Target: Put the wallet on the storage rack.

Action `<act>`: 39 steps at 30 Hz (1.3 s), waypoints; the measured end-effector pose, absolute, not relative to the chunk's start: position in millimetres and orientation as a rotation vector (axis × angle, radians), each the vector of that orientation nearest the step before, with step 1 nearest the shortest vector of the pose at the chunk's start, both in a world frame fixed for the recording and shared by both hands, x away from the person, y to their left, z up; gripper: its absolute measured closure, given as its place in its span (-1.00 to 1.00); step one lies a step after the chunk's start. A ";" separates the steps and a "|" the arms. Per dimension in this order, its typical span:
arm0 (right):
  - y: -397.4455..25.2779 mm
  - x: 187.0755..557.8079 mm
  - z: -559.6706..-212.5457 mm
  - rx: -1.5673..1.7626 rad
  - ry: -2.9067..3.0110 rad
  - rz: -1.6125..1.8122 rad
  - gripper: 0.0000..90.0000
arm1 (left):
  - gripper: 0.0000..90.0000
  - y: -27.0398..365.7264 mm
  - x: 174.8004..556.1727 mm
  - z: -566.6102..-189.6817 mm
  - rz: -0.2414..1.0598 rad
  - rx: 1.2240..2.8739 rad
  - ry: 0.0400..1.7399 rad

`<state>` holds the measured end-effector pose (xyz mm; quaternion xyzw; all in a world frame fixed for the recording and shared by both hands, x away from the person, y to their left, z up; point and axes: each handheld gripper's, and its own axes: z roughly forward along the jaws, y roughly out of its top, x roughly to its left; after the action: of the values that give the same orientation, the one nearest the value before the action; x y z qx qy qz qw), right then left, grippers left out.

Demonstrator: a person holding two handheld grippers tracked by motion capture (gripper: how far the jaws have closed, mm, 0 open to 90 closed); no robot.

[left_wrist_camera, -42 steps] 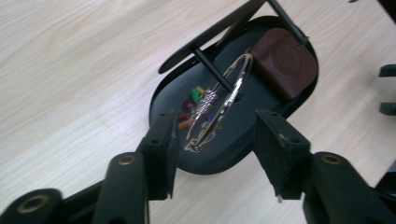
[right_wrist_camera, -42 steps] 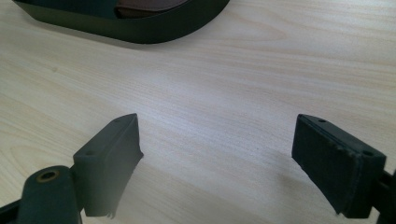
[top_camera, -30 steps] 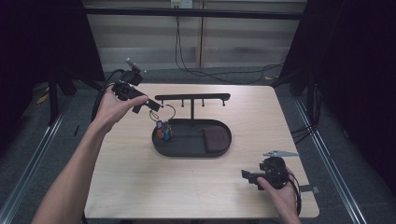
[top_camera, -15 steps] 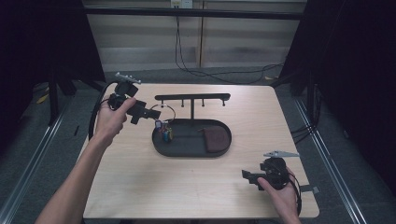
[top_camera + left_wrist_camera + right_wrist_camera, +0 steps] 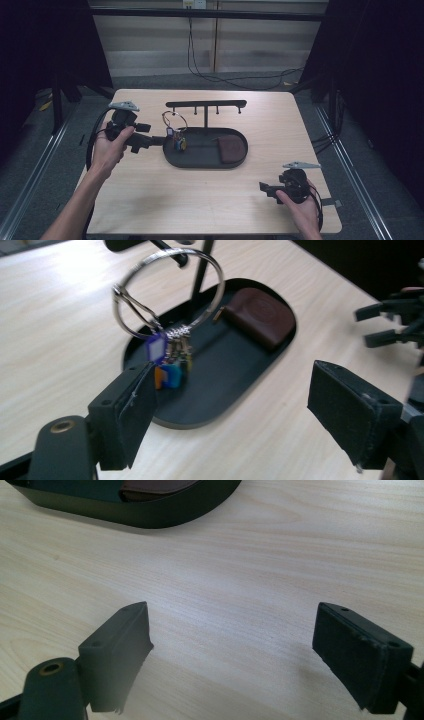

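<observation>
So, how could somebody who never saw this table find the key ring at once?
Start at the black oval tray in the middle of the wooden table, under its hook stand. At the tray's left end a large silver key ring stands up, with small coloured tags hanging below. The brown pouch lies flat at the other end; the ring alone is shiny and round.

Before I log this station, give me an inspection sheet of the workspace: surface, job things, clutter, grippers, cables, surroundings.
Surface: light wooden table, bare around the stand.
Job's things: key ring with coloured tags hangs on the hook rack above the black oval tray; brown pouch lies in the tray.
Clutter: nothing seen.
Grippers: left gripper open, jaws apart beside the tags; right gripper open, low over bare wood at the table's near right.
Cables: a cable trails from each gripper; black cables lie on the floor behind the table.
Surroundings: dark curtains on both sides, pale wall panels behind.
</observation>
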<state>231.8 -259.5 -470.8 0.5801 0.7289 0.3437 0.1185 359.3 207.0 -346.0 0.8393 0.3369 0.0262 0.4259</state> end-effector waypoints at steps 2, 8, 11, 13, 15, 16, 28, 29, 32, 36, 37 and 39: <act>-259.7 231.3 -470.2 1.707 2.126 1.005 -0.65 | -0.56 209.5 353.0 -350.9 0.082 2.086 0.836; -260.0 231.2 -470.7 1.701 2.127 1.009 -0.65 | -0.56 218.3 333.7 -365.5 0.088 2.034 0.814; -259.9 230.6 -470.4 1.703 2.126 1.005 -0.65 | -0.56 223.2 325.7 -374.0 0.082 2.022 0.806; -259.8 230.6 -470.5 1.702 2.127 1.003 -0.65 | -0.57 225.2 320.9 -379.5 0.081 2.018 0.809; -259.6 230.4 -470.4 1.700 2.128 1.001 -0.65 | -0.58 227.6 315.8 -384.2 0.089 2.001 0.812; -259.3 230.3 -470.4 1.702 2.127 1.004 -0.65 | -0.58 228.7 312.9 -386.7 0.087 1.985 0.814; -262.1 227.9 -471.3 1.711 2.115 1.007 -0.65 | -0.58 244.5 274.0 -427.2 0.112 1.930 0.837; -261.9 227.8 -471.5 1.713 2.115 1.006 -0.65 | -0.58 246.6 269.8 -430.0 0.106 1.916 0.848; -261.0 228.2 -472.0 1.713 2.120 1.001 -0.65 | -0.60 247.6 258.4 -439.4 0.083 1.927 0.874; -259.9 227.4 -471.7 1.713 2.116 1.006 -0.65 | -0.58 254.9 246.0 -450.6 0.108 1.891 0.891; -260.2 227.5 -472.1 1.710 2.117 1.005 -0.65 | -0.59 257.3 246.3 -454.1 0.104 1.889 0.903; -260.8 227.3 -472.6 1.717 2.113 1.002 -0.65 | -0.58 262.8 249.3 -457.3 0.090 1.875 0.944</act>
<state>227.3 -260.8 -472.6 0.5876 0.7230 0.3429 0.1201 249.3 262.8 -457.3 0.7744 0.3897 0.0371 0.4970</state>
